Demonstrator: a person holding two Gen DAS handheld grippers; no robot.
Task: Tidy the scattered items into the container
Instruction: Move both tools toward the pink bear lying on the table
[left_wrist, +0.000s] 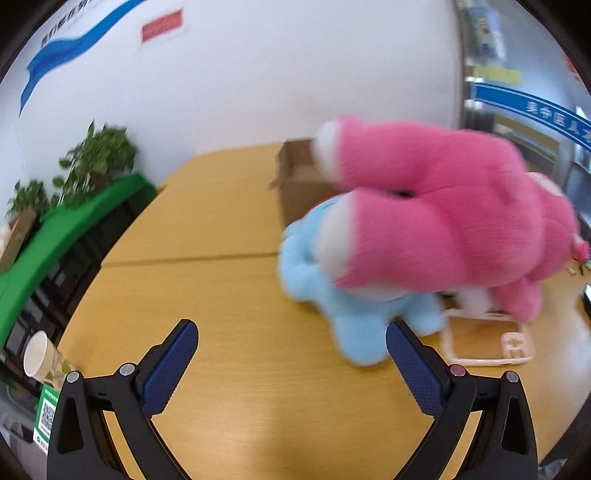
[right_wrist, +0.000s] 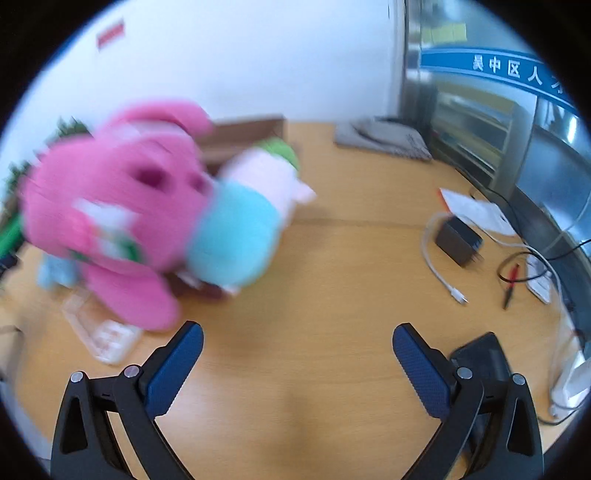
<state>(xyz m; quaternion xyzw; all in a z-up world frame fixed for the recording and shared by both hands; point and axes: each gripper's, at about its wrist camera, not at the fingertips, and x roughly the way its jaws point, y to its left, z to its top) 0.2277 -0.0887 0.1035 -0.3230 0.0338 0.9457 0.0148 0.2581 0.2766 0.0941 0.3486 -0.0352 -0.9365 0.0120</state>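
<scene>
A pink plush toy (left_wrist: 436, 218) lies on top of a light blue plush (left_wrist: 354, 310) on the wooden table, blurred in both views. Behind them stands an open cardboard box (left_wrist: 299, 181). My left gripper (left_wrist: 291, 343) is open, low over the table, with the blue plush just ahead of its right finger. In the right wrist view the pink plush (right_wrist: 110, 206) and a light blue and white plush (right_wrist: 236, 229) sit ahead to the left, the cardboard box (right_wrist: 247, 133) behind them. My right gripper (right_wrist: 297, 345) is open with nothing between its fingers.
A clear plastic lid (left_wrist: 487, 343) lies under the toys. A paper cup (left_wrist: 38, 358) stands at the left table edge, with plants (left_wrist: 96, 155) beyond. On the right lie a black adapter (right_wrist: 458, 240), white cable (right_wrist: 436, 266), papers (right_wrist: 476, 210) and red probes (right_wrist: 511, 277).
</scene>
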